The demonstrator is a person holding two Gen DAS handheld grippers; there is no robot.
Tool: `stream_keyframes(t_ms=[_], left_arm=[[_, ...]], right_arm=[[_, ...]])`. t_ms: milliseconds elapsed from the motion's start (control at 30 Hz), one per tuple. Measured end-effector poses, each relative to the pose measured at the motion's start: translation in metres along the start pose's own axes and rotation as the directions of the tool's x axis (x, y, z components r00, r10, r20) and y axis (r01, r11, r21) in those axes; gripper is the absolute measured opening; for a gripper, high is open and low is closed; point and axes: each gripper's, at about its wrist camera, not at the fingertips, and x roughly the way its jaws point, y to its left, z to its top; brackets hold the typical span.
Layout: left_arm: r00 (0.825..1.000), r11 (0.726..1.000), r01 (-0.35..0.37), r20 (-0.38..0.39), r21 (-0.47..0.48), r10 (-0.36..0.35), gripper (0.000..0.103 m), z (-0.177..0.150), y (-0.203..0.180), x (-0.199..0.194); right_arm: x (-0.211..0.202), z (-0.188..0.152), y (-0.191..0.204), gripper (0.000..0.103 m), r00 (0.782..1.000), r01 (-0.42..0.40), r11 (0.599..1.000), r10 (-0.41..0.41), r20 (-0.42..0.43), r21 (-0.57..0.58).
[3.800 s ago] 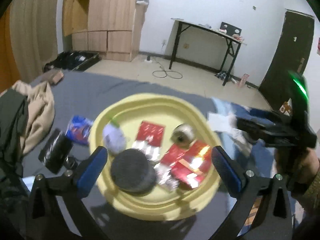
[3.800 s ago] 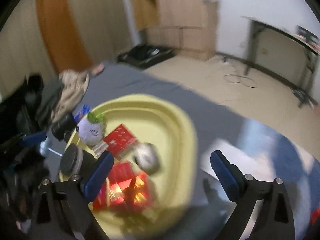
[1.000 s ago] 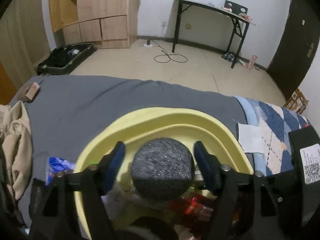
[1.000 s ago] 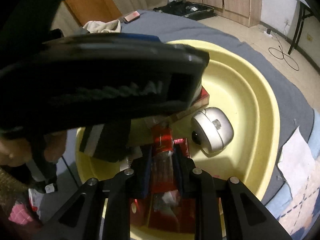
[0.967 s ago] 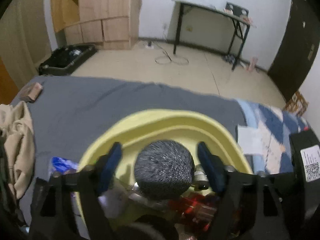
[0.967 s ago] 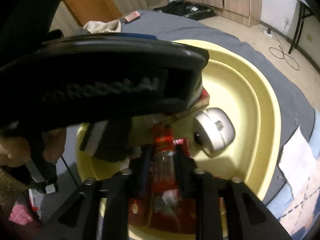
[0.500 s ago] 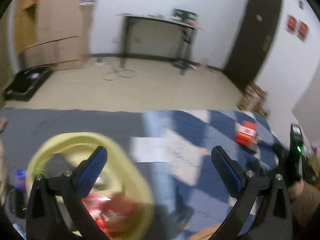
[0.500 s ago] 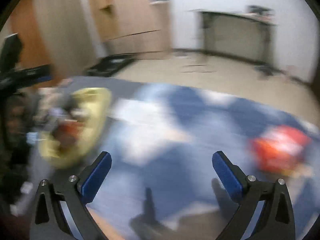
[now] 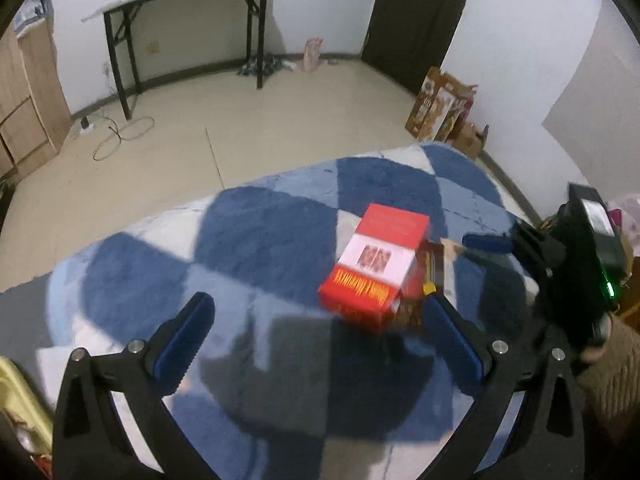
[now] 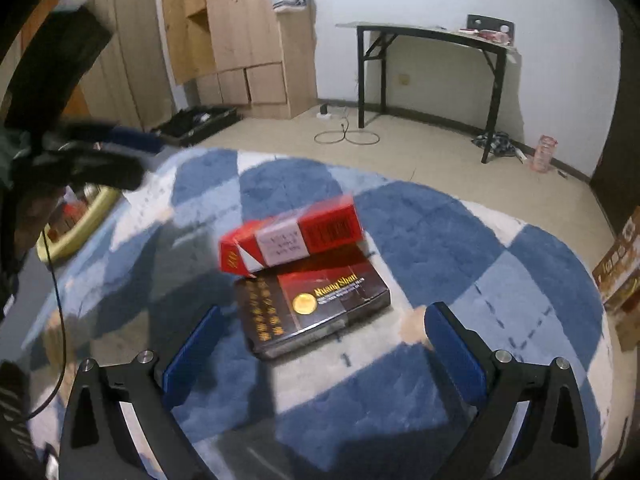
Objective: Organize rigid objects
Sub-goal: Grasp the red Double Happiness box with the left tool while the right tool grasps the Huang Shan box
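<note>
Glossy red carton (image 10: pixel 290 238) rests atop dark flat carton (image 10: pixel 316 306) on plush blanket (image 10: pixel 460 240).

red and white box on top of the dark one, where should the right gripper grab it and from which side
Probably across its two long narrow sides, coming from above. The red and white box lies tilted, one end propped on the dark box, so its broad face is up and the narrow sides are clear. The right gripper is open and empty.

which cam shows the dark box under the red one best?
Right wrist view: the dark box lies nearly whole between the open fingers, gold lettering readable, its far edge under the red box. Left wrist view shows only a blurred sliver behind the red box.
</note>
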Motion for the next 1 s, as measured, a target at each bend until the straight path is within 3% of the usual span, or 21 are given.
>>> stream_keyframes(t_ms=[133,300,333,367,467,600,667,833,900,1000], left_arm=[[0.997,0.999,0.04,-0.063,0.033,-0.038,0.103,0.009,-0.014,0.038],[0.993,0.996,0.07,-0.096,0.046,-0.065,0.101,0.015,-0.029,0.063],[0.993,0.997,0.075,-0.095,0.034,-0.071,0.091,0.016,-0.03,0.067],[0.993,0.997,0.07,-0.093,0.034,-0.067,0.069,0.016,-0.03,0.068],[0.993,0.996,0.094,-0.07,-0.002,-0.094,0.059,0.013,-0.022,0.06],[0.999,0.999,0.034,-0.001,-0.038,-0.034,0.058,-0.001,0.007,0.026],[0.999,0.996,-0.032,0.019,-0.085,0.034,0.058,-0.012,0.031,0.008],[0.982,0.968,-0.191,-0.044,-0.161,0.186,0.059,-0.048,0.069,0.0],[0.975,0.962,-0.216,-0.085,-0.169,0.204,0.06,-0.062,0.076,0.009],[0.983,0.958,-0.18,-0.078,-0.222,0.166,0.081,-0.075,0.086,0.004]], right_arm=[[0.015,-0.007,-0.013,0.103,0.999,-0.045,0.999,0.045,-0.026,-0.016],[0.003,-0.018,-0.038,0.103,0.995,-0.096,0.995,0.096,-0.027,0.013],[-0.002,-0.017,-0.044,0.103,0.995,-0.097,0.995,0.098,-0.024,0.014],[-0.003,-0.017,-0.047,0.103,0.995,-0.095,0.995,0.095,-0.022,0.014],[-0.006,-0.018,-0.048,0.103,0.997,-0.078,0.997,0.078,-0.027,0.006],[-0.01,-0.015,-0.044,0.103,0.998,-0.059,0.998,0.059,-0.015,-0.017],[-0.006,-0.013,-0.043,0.103,0.999,-0.052,0.998,0.052,-0.012,-0.023],[0.008,-0.004,-0.029,0.103,0.998,-0.058,0.995,0.055,-0.033,-0.087],[0.014,0.0,-0.023,0.103,0.998,-0.044,0.992,0.039,-0.046,-0.121],[0.025,0.007,-0.024,0.103,0.998,-0.031,0.99,0.022,-0.067,-0.135]])
